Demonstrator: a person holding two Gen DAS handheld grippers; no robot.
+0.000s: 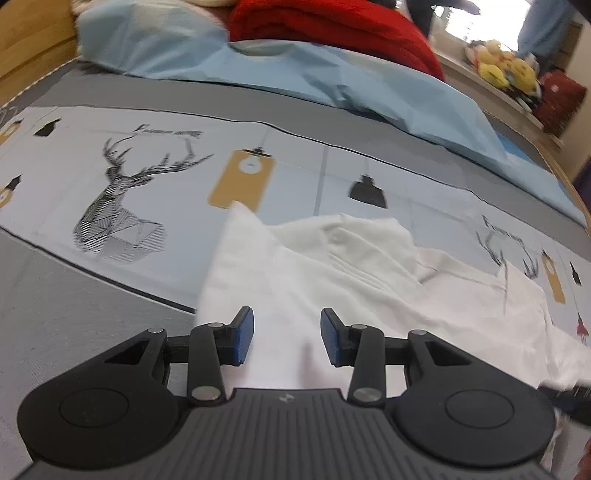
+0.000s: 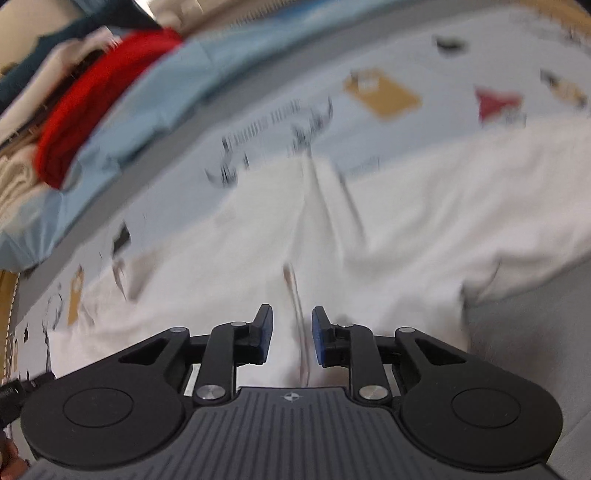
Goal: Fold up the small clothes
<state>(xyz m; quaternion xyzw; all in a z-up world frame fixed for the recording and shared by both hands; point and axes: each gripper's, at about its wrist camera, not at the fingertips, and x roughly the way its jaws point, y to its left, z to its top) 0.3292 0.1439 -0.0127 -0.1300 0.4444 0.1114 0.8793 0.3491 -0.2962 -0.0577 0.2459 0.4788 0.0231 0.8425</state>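
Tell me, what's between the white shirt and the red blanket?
A rumpled light blue sheet lies between the white shirt and the red blanket, clearest in the left wrist view.

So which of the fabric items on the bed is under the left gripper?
The white garment, spread on the printed sheet directly beneath the left gripper; the red blanket and blue cover lie farther back.

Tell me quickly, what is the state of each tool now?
Left tool: open above the white garment, holding nothing.
Right tool: open, holding nothing.

bedroom | printed bedsheet [image 1: 155, 155] | blue pillow [image 1: 332, 81] | plush toys [image 1: 506, 66] on shelf
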